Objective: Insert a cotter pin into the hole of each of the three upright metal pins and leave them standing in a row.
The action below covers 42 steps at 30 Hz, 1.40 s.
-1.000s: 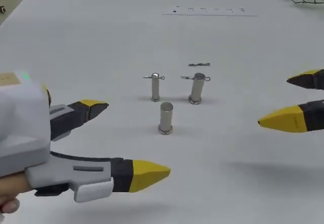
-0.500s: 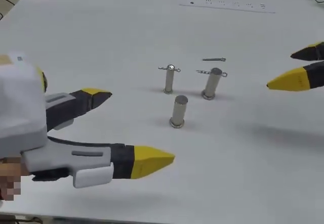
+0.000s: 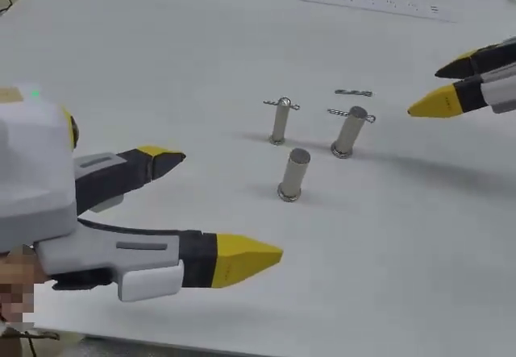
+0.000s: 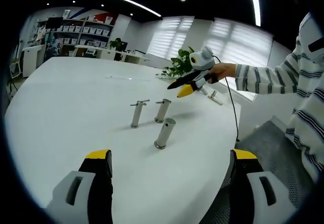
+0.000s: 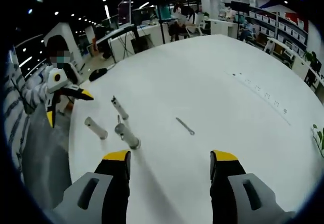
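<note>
Jaws spread on left hand-held gripper; right hand-held gripper hovers near pins

Opposed gripper views, pins between; head above

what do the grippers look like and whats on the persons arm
Both match: the left claw and right claw each have two tapered black jaws with yellow tips on a pale grey and white body. In the left gripper view a thin dark cable hangs from the right claw, and the arm behind it wears a white sleeve with dark stripes.
</note>
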### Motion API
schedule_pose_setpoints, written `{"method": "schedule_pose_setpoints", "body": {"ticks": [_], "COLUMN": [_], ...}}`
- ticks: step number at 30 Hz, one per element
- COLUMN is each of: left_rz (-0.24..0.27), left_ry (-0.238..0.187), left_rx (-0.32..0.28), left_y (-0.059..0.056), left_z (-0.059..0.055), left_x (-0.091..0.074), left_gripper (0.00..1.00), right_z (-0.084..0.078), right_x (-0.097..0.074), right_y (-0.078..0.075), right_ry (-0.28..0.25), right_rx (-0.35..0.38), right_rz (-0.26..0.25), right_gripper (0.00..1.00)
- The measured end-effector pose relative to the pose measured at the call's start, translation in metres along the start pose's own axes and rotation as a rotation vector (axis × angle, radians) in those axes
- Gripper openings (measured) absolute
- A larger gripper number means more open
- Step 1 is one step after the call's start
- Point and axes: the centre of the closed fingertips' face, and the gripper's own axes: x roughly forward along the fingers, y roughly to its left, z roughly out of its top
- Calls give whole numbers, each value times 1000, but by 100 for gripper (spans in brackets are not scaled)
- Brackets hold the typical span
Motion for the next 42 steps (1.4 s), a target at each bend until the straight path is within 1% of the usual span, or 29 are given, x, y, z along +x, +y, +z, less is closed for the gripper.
{"method": "schedule_pose_setpoints", "body": {"ticks": [1,4,5,7,9,11,14,16,17,18,20,24,27,31,35,37,39,40,41,42], "left_rz": [-2,-6,-7,-9,-12,-11,-15,-18,-18,-16,-13,-20,-14,-14,-13,-7,-7,-7,-8,-11], "left_ry": [1,2,7,12,15,13,2,-2,-8,-11,-17,-10,8,0,-3,-4,-5,-5,-4,-2], "left_rx": [-1,-4,-5,-6,-8,-7,-19,-24,-26,-28,-28,-38,-28,-32,-36,-43,-43,-42,-42,-40], "left_y": [0,-2,-2,-2,-3,-3,-3,-4,-4,-4,-4,-6,-5,-6,-6,-5,-5,-5,-5,-5], "left_z": [-1,-2,-3,-4,-5,-4,-1,0,1,1,2,-2,-9,-8,-8,-8,-8,-8,-8,-8], "left_x": [0,1,1,2,2,3,3,4,4,4,4,6,6,5,4,4,4,5,5,5], "left_gripper": [96,96,95,95,93,92,91,90,89,89,89,89,89,89,89,91,90,90,90,90], "right_z": [0,3,4,7,9,13,16,15,14,13,13,12,10,7,6,7,5,4,5,4], "right_x": [3,15,19,26,31,35,41,43,45,48,52,59,65,69,70,70,70,70,71,69], "right_y": [-2,-8,-13,-19,-22,-24,-24,-19,-18,-18,-18,-11,-11,-11,-7,-2,5,9,10,14], "right_ry": [13,36,55,65,76,85,96,102,117,138,154,179,197,216,238,242,255,261,259,278], "right_rx": [10,-36,-38,-50,-52,-72,-92,-114,-127,-166,-199,-231,-260,-254,-271,-274,-277,-286,-299,-314], "right_rz": [-7,-19,-29,-41,-43,-43,-51,-39,-36,-34,-41,-23,-27,-27,-25,-16,4,17,20,21], "right_gripper": [63,62,61,59,56,53,53,53,53,53,53,51,46,44,39,35,31,28,26,24]}}
